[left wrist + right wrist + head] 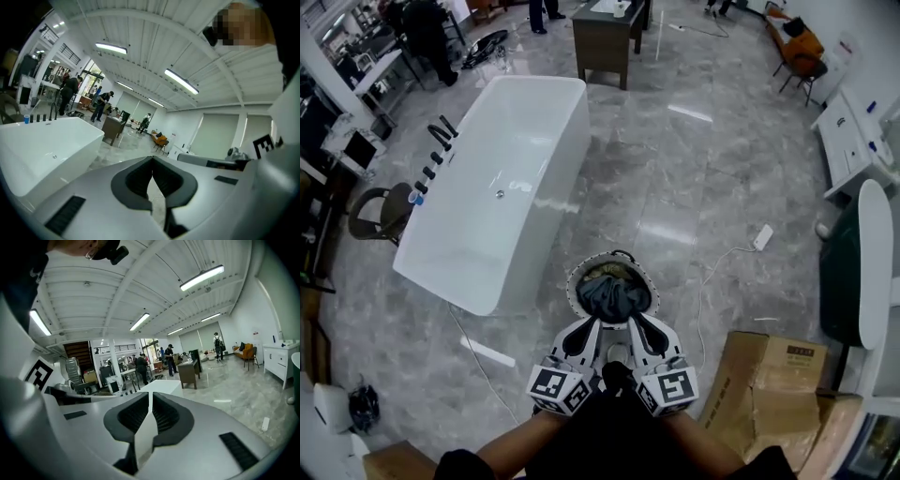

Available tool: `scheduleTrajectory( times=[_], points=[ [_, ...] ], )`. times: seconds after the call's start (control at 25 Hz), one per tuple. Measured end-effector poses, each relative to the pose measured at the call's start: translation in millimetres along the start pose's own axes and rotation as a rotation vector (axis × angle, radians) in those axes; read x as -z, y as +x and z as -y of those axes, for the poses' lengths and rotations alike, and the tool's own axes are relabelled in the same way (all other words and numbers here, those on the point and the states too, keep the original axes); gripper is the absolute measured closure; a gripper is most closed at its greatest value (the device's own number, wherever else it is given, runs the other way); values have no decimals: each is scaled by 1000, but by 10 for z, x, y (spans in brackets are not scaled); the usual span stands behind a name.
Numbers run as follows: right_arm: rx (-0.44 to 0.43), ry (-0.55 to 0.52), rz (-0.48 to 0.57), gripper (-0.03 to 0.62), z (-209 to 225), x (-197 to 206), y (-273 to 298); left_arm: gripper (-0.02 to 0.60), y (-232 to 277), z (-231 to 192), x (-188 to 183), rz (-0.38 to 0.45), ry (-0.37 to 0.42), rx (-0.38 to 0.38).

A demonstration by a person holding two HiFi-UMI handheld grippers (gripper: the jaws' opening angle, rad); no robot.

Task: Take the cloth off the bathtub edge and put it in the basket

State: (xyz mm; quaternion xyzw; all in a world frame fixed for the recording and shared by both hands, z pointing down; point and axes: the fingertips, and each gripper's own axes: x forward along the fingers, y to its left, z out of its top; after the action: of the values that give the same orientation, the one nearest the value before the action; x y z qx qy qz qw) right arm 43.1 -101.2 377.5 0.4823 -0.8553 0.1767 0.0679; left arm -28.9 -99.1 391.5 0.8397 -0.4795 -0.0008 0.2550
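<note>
Open floor (712,197) lies right of the bathtub (502,187); the basket (612,286) and cardboard boxes (769,375) crowd the near side.

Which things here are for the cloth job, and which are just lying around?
For the job: dark grey cloth, round white basket holding it, long white bathtub.

Just lying about: brown cardboard box, white power strip on the floor, dark wooden desk, orange chair.
</note>
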Motion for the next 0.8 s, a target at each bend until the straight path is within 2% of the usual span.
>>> scheduleTrajectory(
  times=[0.08,0.28,0.36,0.52,0.8],
  points=[
    [10,-24,30,548,-154,-171,-124,568,-187,102,-268,39,10,19],
    [59,-86,111,551,-450,-534,-419,568,-580,304,-770,139,204,55],
    [63,-104,149,559,-591,-651,-496,568,-687,301,-894,168,244,60],
    [92,-125,163,562,-857,-677,-520,568,-885,179,-934,184,234,57],
    [142,-135,188,562,-1177,-638,-483,568,-1115,27,-909,174,224,96]
  ],
)
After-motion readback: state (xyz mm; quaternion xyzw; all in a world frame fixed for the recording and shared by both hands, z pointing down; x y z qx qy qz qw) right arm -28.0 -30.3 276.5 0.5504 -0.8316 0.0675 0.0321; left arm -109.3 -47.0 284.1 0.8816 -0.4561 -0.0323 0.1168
